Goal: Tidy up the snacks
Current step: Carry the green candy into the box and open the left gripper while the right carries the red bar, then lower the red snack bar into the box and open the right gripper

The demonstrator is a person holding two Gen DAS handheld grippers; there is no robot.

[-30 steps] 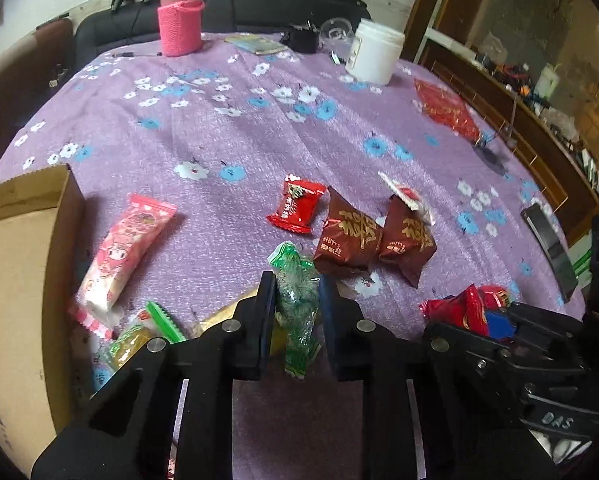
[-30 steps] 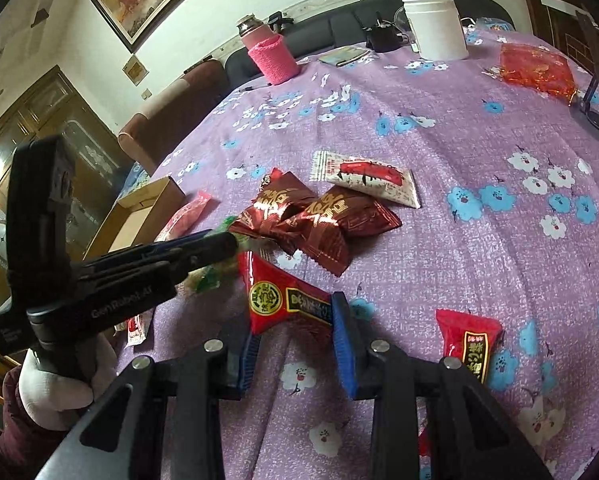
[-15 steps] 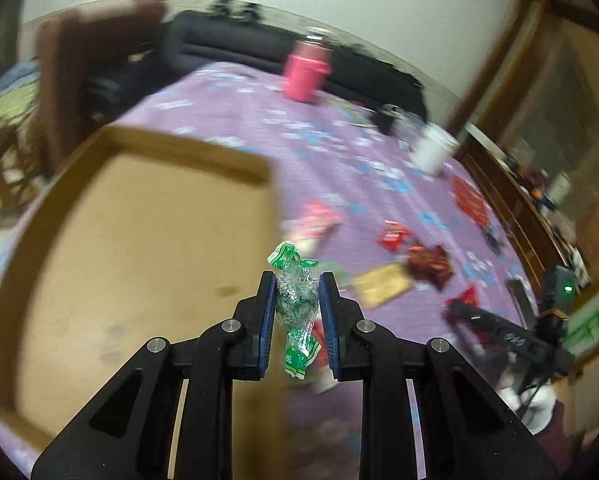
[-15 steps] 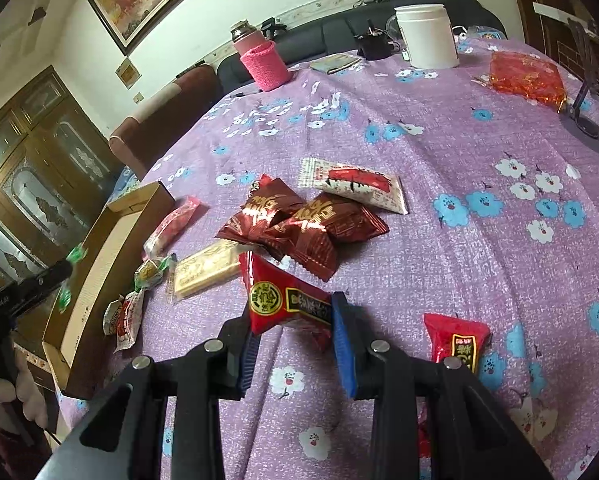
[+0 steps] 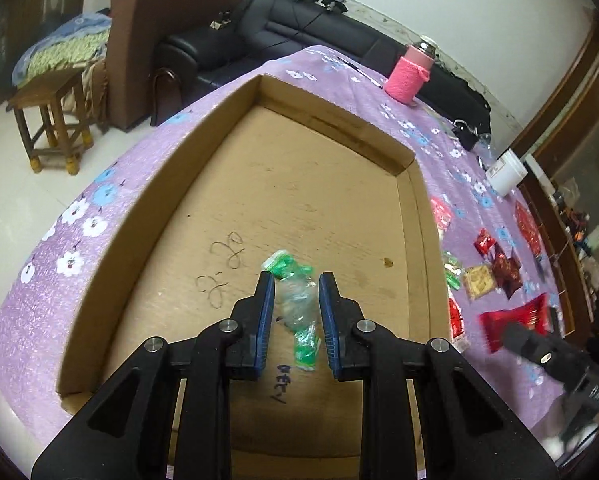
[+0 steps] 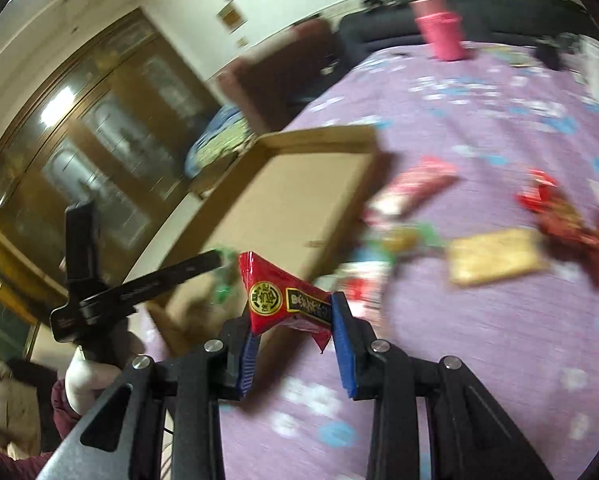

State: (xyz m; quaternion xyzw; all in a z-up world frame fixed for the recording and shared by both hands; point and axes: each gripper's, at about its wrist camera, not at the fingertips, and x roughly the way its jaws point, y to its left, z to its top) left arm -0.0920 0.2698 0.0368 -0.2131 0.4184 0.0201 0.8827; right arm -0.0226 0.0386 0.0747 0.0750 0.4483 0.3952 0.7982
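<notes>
In the left wrist view, the left tool (image 5: 296,312) was clamped on a clear-and-green crinkly plastic candy wrapper (image 5: 297,308), its blue pads pressing the wrapper from both sides. The wrapper hung above the floor of a shallow brown cardboard box (image 5: 283,184), which filled the middle of the frame and lay on a purple flowered cloth over the tabletop (image 5: 79,240). Pen scribbles marked the box floor at about ten o'clock from the wrapper. At three o'clock from the box, loose snacks lay on the cloth: a flat yellow-brown packet (image 5: 477,282), dark red foil packets (image 5: 505,270) and a small bright red packet (image 5: 484,240). At four o'clock the right tool showed, blurred, carrying a red packet (image 5: 517,322). A pink sleeved flask (image 5: 411,72) stood at one o'clock, a white tub (image 5: 507,172) at two o'clock.

In the right wrist view, blurred by motion, the right tool (image 6: 295,328) gripped a glossy red foil snack packet with a gold round seal (image 6: 283,300), held between its blue pads above the cloth. The cardboard box (image 6: 291,200) sat at twelve o'clock from the packet. At nine o'clock the left tool (image 6: 215,260) reached over the box's near corner, with green wrapper at its tip, held by a gloved hand (image 6: 99,364). The yellow-brown packet (image 6: 495,256) lay at two o'clock.
</notes>
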